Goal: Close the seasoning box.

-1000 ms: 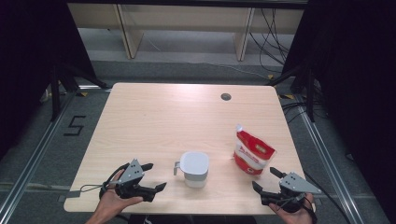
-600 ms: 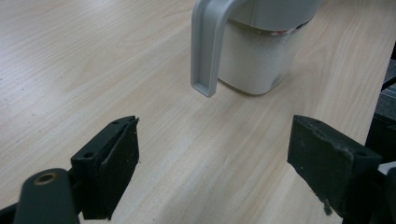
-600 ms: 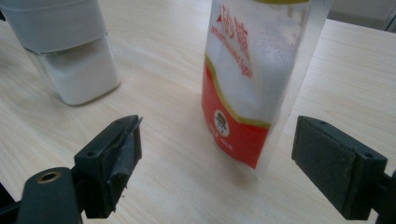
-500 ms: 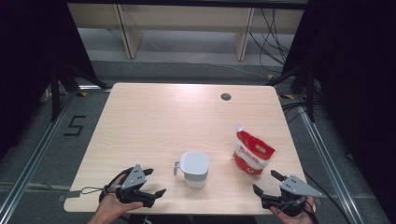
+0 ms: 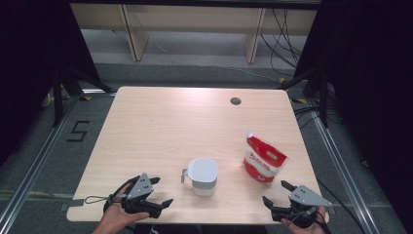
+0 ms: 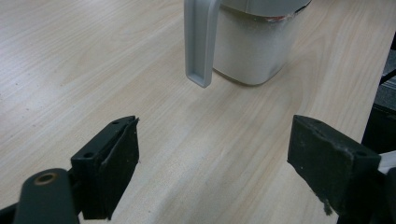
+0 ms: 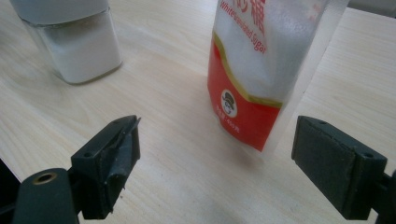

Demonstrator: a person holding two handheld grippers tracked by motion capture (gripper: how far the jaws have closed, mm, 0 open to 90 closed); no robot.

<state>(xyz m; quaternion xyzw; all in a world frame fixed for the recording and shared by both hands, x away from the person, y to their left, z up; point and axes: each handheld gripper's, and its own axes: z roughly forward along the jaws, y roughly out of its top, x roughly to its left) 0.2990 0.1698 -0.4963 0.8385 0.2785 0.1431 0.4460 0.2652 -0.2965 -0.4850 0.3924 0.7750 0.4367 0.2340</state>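
Both jaws spread wide, empty: left gripper (image 5: 157, 191) near the jug (image 5: 202, 176), right gripper (image 5: 276, 192) near the sugar pouch (image 5: 263, 160), probably upright

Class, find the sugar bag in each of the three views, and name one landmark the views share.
High view: sugar bag stands right of centre, near the table's front edge.
Left gripper view: I cannot make it out.
Right gripper view: bag upper centre-right, beyond the jaws.
Shared landmark: the jar.
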